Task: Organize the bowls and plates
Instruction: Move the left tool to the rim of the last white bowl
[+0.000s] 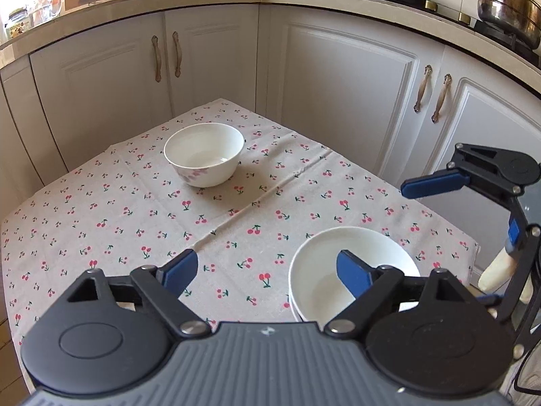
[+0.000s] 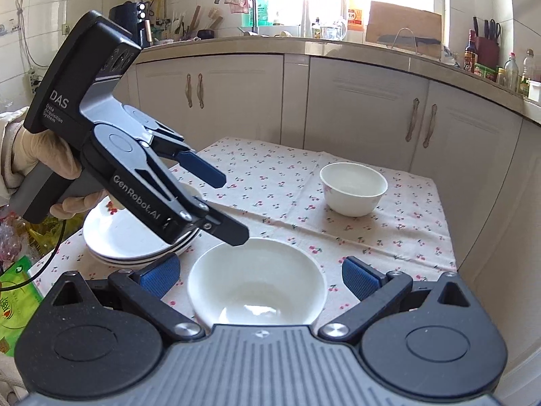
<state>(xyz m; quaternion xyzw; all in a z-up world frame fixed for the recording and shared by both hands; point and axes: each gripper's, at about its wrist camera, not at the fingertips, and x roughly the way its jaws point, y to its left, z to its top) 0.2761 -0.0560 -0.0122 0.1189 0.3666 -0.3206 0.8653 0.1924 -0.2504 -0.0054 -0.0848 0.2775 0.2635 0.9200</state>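
A white bowl with a pink flower print (image 1: 204,154) stands alone on the far part of the cherry-print tablecloth (image 1: 118,223); it also shows in the right wrist view (image 2: 353,187). A second white bowl (image 2: 257,280) sits near the front edge, and it shows in the left wrist view (image 1: 314,280) too. A stack of white plates (image 2: 135,237) lies left of it. My left gripper (image 1: 267,270) is open and empty, hovering above the near bowl's left side. My right gripper (image 2: 260,277) is open, its fingers either side of the near bowl, not touching.
White cabinets (image 1: 338,77) stand close behind the table. The counter above holds a steel pot (image 1: 510,6), bottles and jars. A sink and tap (image 2: 250,10) are at the back. Bags lie on the floor at the left (image 2: 13,291).
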